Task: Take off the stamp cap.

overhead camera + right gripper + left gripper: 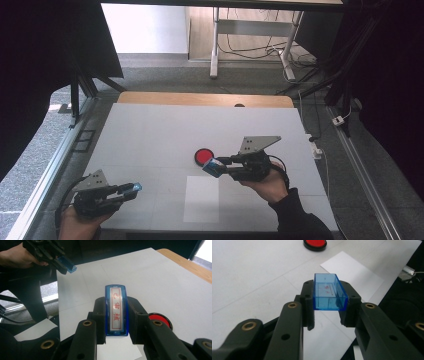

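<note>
Two blue plastic pieces are in hand, one in each gripper. The first is a blue stamp body [116, 312], a narrow block with a white label on its upper face. That label bears three red characters inside a red frame; they appear to read 已审核. The right gripper [116, 322] pinches this stamp body by its long sides, both pads pressed against the blue plastic, and holds it above the table [150, 135], just in front of the red ink pad. In the high view the same piece shows as a small blue block [212, 167] at the tip of the right gripper [220, 167].

The second piece is a clear blue cap [328, 292], an open-topped rectangular shell. Faint red marks show through its floor, too blurred to read. The left gripper [328, 312] clamps it by its two long walls, the pads tight against them, near the table's front left corner [134, 188]. The two grippers are well apart.

There is one red ink pad [203, 157], round with a black rim, lying flat on the white table top near the middle. One white sheet of paper [201, 199] lies flat nearer the person, between the two hands. A strip of wooden table edge [200, 99] shows at the far side.
</note>
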Demonstrator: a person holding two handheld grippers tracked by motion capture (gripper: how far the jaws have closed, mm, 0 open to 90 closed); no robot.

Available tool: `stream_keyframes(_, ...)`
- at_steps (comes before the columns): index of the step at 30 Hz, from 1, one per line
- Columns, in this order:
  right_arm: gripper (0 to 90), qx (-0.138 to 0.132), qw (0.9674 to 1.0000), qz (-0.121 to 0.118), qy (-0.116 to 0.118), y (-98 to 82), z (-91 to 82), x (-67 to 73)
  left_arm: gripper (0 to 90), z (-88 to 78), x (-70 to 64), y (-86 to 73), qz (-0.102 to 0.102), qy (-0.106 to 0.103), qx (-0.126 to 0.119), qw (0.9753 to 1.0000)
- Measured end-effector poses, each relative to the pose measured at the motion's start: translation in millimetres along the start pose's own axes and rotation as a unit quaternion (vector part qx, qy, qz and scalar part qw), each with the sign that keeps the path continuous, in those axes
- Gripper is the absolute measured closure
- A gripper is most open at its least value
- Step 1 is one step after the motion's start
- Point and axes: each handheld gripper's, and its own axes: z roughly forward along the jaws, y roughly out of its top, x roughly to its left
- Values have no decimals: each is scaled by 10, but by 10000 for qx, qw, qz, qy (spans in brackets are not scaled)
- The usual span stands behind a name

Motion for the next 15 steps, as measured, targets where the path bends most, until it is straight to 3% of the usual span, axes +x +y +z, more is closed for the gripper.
stream_keyframes(8, 716, -7, 10000, 34, -73, -17, -1, -17, 681, 21, 20, -85, -95, -30, 129, 9999)
stream_keyframes(15, 716, 7, 9998, 92, -149, -31, -3, -44, 681, 13, 22, -92, -111, -52, 84, 9999)
